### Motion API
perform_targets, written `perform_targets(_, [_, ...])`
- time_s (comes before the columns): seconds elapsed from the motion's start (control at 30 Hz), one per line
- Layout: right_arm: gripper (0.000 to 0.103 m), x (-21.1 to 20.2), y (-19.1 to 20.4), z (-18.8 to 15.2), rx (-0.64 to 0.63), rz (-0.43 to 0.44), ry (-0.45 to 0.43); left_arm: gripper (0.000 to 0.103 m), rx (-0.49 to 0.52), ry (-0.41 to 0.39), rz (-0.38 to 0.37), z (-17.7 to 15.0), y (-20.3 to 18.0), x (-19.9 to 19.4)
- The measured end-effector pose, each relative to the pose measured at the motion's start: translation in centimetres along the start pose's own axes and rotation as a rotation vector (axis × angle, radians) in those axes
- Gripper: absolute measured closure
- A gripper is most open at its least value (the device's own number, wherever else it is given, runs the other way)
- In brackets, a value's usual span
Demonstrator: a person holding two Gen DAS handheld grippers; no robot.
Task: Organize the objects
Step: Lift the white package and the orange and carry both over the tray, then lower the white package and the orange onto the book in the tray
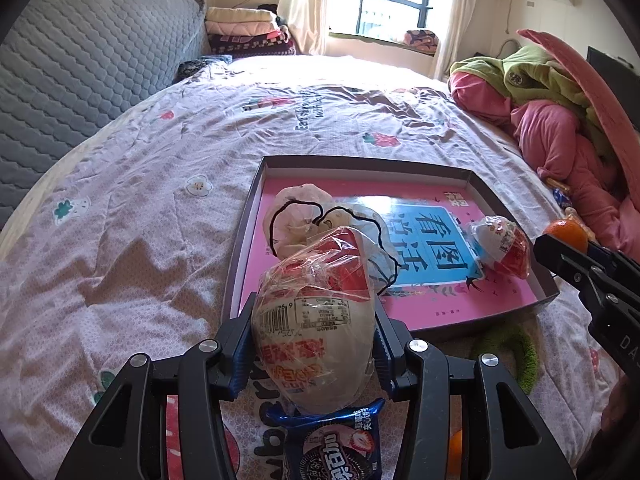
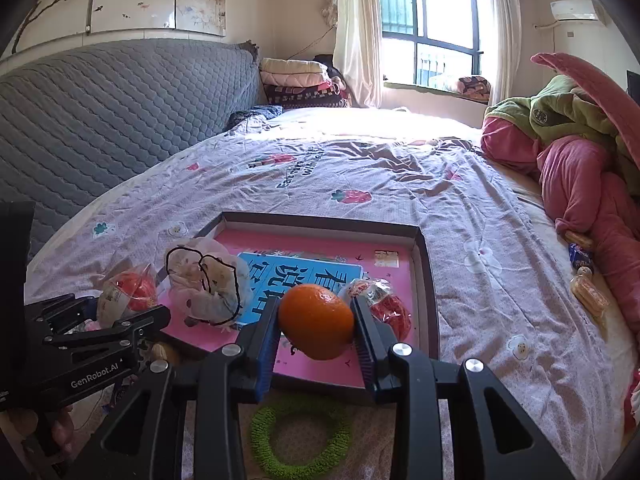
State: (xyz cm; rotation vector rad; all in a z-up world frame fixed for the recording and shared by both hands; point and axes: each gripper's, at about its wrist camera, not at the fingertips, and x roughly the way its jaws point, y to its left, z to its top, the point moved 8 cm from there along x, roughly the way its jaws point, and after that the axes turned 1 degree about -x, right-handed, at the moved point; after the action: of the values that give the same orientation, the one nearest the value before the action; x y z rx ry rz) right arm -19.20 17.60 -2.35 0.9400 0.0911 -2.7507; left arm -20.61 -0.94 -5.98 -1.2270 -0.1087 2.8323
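My left tongs [image 1: 314,354] are gripping a wrapped egg-shaped package [image 1: 316,320], holding it just short of the near-left edge of the shallow box [image 1: 516,188]. My right tongs [image 2: 316,334] are clamping an orange [image 2: 316,321] over the box's near edge. Ahead of both tongs, inside the box, I am seeing a crumpled white bag [image 2: 208,284] and a second wrapped egg [image 1: 502,246]. Below the right tongs a green fuzzy ring [image 2: 300,436] is lying on the bedsheet [image 1: 140,220]; under the left, a cookie packet [image 1: 340,448].

Two black hand-held grippers: left [image 1: 314,344], right [image 2: 316,328], blue ribbed pads, silver screws, white "GenRobot.AI" lettering.
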Motion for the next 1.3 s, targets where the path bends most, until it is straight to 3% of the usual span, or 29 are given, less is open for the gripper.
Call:
perform_targets(0.27, [0.068, 1.1, 0.1, -0.4, -0.001, 0.004, 0.027, 0.052, -0.002, 0.032, 0.010, -0.4, 0.6, 1.1])
perform_targets(1.3, [0.068, 5.5, 0.5, -1.1, -0.024, -0.011, 0.096, 0.052, -0.023, 0.035, 0.000, 1.0, -0.6, 4.4])
